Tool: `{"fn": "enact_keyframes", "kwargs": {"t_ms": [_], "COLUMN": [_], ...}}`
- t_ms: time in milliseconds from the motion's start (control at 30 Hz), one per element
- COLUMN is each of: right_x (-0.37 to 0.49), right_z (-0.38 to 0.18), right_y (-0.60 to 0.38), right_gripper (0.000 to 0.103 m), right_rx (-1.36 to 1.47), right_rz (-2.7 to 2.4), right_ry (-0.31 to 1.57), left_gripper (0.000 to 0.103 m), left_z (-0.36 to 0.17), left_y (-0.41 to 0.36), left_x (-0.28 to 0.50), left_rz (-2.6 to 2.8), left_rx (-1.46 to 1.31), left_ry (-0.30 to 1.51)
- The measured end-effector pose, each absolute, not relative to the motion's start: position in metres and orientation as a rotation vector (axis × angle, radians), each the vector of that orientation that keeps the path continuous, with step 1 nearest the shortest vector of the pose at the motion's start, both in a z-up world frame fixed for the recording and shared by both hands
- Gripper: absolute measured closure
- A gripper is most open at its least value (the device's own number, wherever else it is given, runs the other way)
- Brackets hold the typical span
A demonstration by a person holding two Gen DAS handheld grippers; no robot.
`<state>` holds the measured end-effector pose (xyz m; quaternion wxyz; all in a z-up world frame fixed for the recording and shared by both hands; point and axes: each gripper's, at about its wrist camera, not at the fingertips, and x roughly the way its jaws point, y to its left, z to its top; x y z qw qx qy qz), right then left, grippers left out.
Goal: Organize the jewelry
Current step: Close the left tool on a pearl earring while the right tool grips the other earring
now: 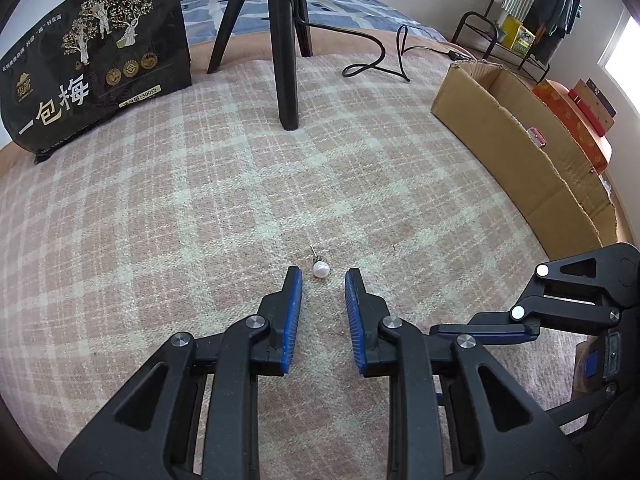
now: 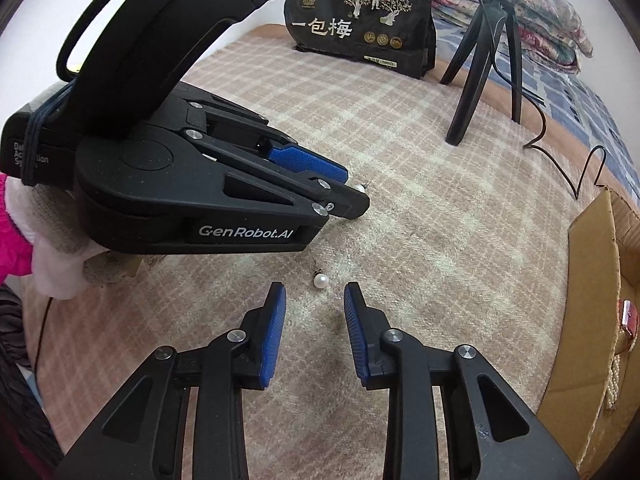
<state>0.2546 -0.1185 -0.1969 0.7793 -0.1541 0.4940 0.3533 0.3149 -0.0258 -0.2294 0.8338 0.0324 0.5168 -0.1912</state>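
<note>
A pearl stud earring (image 1: 320, 269) lies on the pink plaid blanket, its post pointing away. My left gripper (image 1: 323, 277) is open, low over the blanket, with the pearl just ahead between its blue fingertips. In the right wrist view the left gripper (image 2: 352, 196) shows at the upper left, and that pearl (image 2: 359, 188) peeks out at its tip. A second pearl stud (image 2: 321, 281) lies just ahead of my right gripper (image 2: 315, 294), which is open and empty. The right gripper's side also shows in the left wrist view (image 1: 560, 308) at the lower right.
An open cardboard box (image 1: 520, 136) stands on the right; in the right wrist view (image 2: 592, 280) it holds a pearl strand (image 2: 614, 380) and a red item (image 2: 628, 316). A black tripod (image 1: 286, 40) with a cable (image 1: 376, 60) and a black printed bag (image 1: 96, 60) stand at the back.
</note>
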Motion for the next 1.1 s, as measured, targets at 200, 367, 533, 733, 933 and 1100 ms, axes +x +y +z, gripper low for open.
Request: {"fn": "enact_keyframes", "kwargs": {"t_ms": [200,367,533,733,933,1100], "right_x": [0.259,0.259,0.259,0.26,0.259,0.254], "right_z": [-0.202,-0.203,-0.205,-0.206,-0.2,-0.191], "right_y": [-0.119,-0.116,-0.112,-0.111,-0.119,-0.125], "right_gripper": [0.08,0.08,0.088,0.096,0.096,0.096], "right_rx": [-0.333,-0.339,-0.351,-0.332,-0.307,-0.304], "right_rz": [0.753,0.753,0.758,0.774,0.763,0.755], "right_ry": [1.072,1.068,1.064,1.076,1.076,1.068], "left_gripper": [0.081,0.09,0.093,0.096,0.096,0.096], "left_z": [-0.232,-0.233,-0.233,-0.235,-0.23,-0.22], "left_y": [-0.027,-0.026,-0.026,-0.027,-0.025,-0.02], "left_x": [0.318,0.318,0.318,0.318,0.313,0.31], "left_rz": [-0.407,-0.403,-0.397,-0.389,-0.37,-0.354], "left_rx": [0.064,0.061,0.069,0.077,0.088,0.076], "left_ry": [1.094,1.098,1.097,1.084,1.065,1.047]}}
